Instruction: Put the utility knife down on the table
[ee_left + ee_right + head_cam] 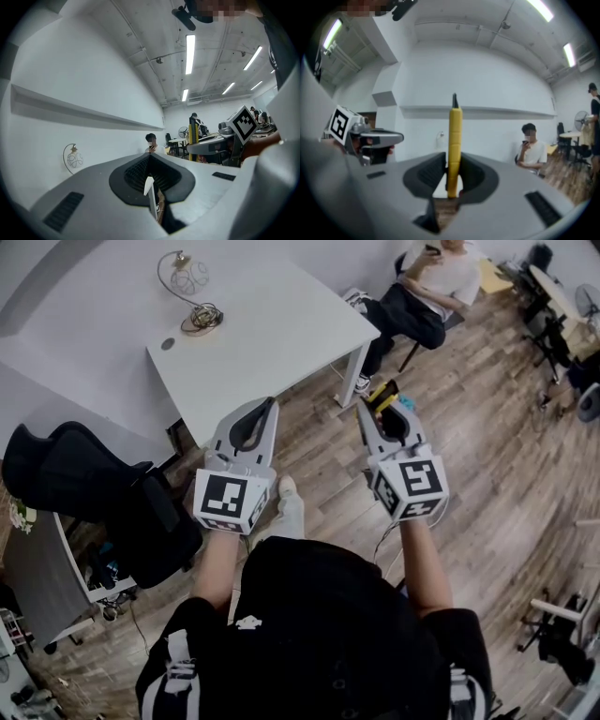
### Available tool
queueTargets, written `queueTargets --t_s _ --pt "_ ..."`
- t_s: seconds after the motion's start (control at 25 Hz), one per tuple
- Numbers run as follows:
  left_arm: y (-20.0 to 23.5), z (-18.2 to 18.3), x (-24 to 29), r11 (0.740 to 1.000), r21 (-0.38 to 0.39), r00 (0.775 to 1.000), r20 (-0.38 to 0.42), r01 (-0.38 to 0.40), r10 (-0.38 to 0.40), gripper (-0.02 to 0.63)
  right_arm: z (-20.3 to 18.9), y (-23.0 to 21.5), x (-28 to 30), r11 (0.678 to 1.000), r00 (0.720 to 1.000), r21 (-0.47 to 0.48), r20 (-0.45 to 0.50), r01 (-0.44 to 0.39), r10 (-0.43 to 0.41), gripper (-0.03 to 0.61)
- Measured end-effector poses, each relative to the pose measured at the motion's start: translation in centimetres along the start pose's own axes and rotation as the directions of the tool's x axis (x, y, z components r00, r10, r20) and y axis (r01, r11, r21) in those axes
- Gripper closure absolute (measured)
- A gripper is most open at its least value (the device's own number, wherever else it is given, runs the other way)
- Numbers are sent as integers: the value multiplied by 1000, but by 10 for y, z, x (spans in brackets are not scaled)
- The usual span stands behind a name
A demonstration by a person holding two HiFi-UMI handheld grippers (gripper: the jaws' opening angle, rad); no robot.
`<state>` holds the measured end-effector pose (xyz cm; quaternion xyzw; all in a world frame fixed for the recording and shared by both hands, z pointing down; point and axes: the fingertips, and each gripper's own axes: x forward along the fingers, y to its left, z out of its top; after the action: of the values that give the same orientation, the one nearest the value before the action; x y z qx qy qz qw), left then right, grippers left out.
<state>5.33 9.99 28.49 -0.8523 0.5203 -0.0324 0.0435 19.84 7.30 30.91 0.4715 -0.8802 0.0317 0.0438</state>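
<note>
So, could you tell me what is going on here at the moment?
A person stands by a white table with a gripper in each hand. The right gripper is shut on a yellow utility knife, held over the floor, not yet on the table. The left gripper is shut and empty.

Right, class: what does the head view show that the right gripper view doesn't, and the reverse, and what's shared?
Head view only: the black office chair. Right gripper view only: the ceiling lights. Both: the right gripper shut on the yellow utility knife, the left gripper, and the seated person.
</note>
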Motion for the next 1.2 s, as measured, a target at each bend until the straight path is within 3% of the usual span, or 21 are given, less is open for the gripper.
queueTargets --t_s 0.56,1.2 --pt "96 -3 90 1000 -12 1000 0 24 -24 597 17 -30 124 1000 999 -8 -27 17 -17 482" --pt "195 -11 134 999 -25 999 7 32 -32 597 34 -10 234 999 999 -45 -40 0 -2 482"
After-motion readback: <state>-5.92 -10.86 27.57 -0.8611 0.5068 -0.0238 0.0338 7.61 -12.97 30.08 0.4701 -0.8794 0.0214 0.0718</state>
